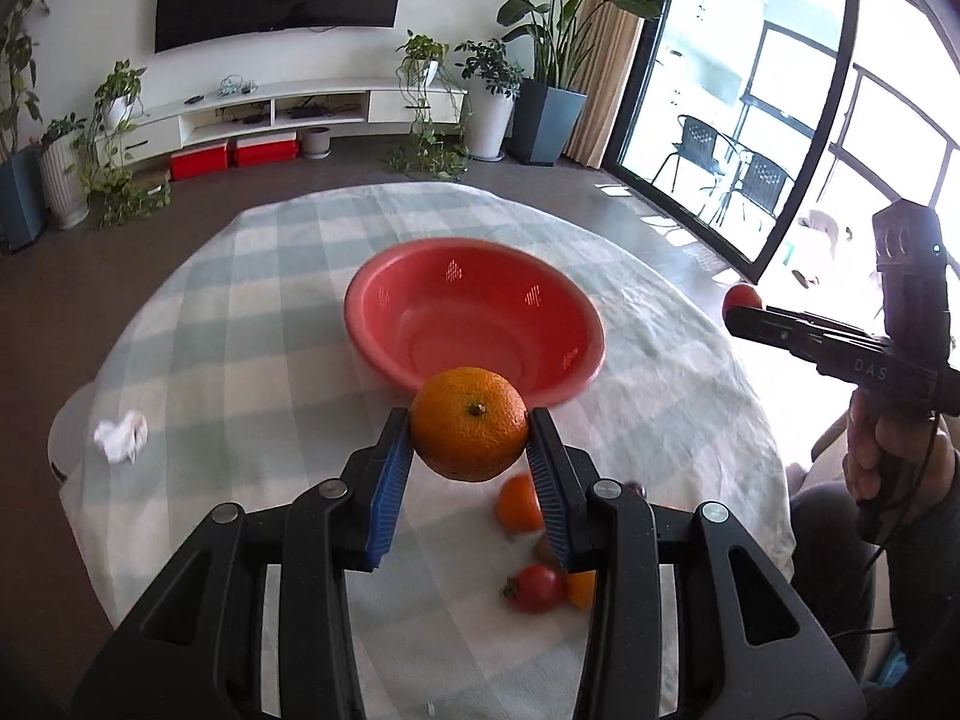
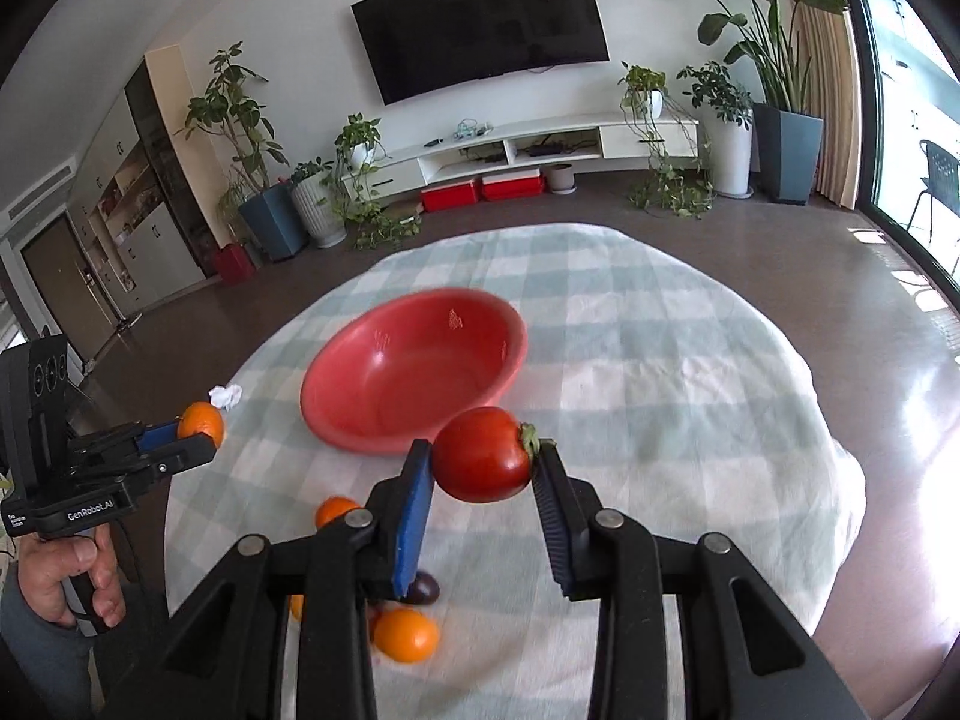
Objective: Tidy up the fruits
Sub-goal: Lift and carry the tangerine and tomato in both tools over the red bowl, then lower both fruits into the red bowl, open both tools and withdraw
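Above the checked tablecloth (image 1: 252, 312), the left gripper (image 1: 469, 438) has its jaws clamped on an orange (image 1: 468, 422), held in the air just short of the red bowl (image 1: 384, 300). Over on the right, the right gripper (image 2: 483, 463) pinches a tomato (image 2: 480, 456) near the bowl's rim. Loose fruit (image 2: 407, 635) lies on the cloth below, and a crumpled tissue (image 1: 120, 435) sits off to the left.

We see one red bowl (image 2: 414, 372). We count two tomatoes: one (image 2: 483, 455) held up and one (image 1: 536, 587) on the cloth. We count one big orange (image 1: 469, 423) and three small orange fruits (image 2: 407, 635) lying down. There is one dark plum (image 2: 422, 589) and one white paper ball (image 1: 120, 435).
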Demonstrator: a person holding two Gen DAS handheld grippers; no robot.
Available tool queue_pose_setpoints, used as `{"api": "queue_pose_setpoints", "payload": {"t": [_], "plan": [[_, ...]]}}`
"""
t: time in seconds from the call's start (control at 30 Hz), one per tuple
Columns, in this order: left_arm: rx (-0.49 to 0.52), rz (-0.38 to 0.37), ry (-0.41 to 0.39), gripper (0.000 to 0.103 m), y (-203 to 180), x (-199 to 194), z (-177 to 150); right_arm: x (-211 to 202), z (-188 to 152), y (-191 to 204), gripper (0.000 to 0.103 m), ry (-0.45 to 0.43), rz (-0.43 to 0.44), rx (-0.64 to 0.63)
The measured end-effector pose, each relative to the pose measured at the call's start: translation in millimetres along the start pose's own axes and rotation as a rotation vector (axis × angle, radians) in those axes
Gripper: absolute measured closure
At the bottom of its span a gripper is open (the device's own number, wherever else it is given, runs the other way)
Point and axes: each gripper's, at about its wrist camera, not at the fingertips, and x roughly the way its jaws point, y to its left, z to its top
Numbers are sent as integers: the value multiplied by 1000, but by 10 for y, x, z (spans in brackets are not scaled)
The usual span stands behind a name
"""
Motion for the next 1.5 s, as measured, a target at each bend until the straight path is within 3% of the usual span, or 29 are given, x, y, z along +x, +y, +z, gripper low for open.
{"api": "queue_pose_setpoints", "payload": {"t": [0.1, 0.23, 0.37, 0.63, 0.77, 1.1, 1.5], "plan": [[34, 11, 44, 66, 22, 320, 387, 263, 311, 111, 67, 25, 41, -41], [61, 43, 133, 66, 104, 852, 660, 728, 517, 242, 67, 103, 71, -83], [64, 63, 218, 66, 189, 1310, 731, 1177, 552, 290, 67, 209, 61, -136], [103, 66, 297, 66, 113, 1823, 602, 1663, 378, 326, 67, 362, 28, -268], [121, 78, 299, 66, 97, 1911, 554, 1798, 314, 330, 67, 400, 16, -306], [153, 115, 277, 66, 65, 1881, 525, 1904, 257, 421, 66, 398, -54, -424], [166, 112, 273, 65, 65, 1899, 528, 1946, 265, 432, 66, 373, -53, -451]]}}
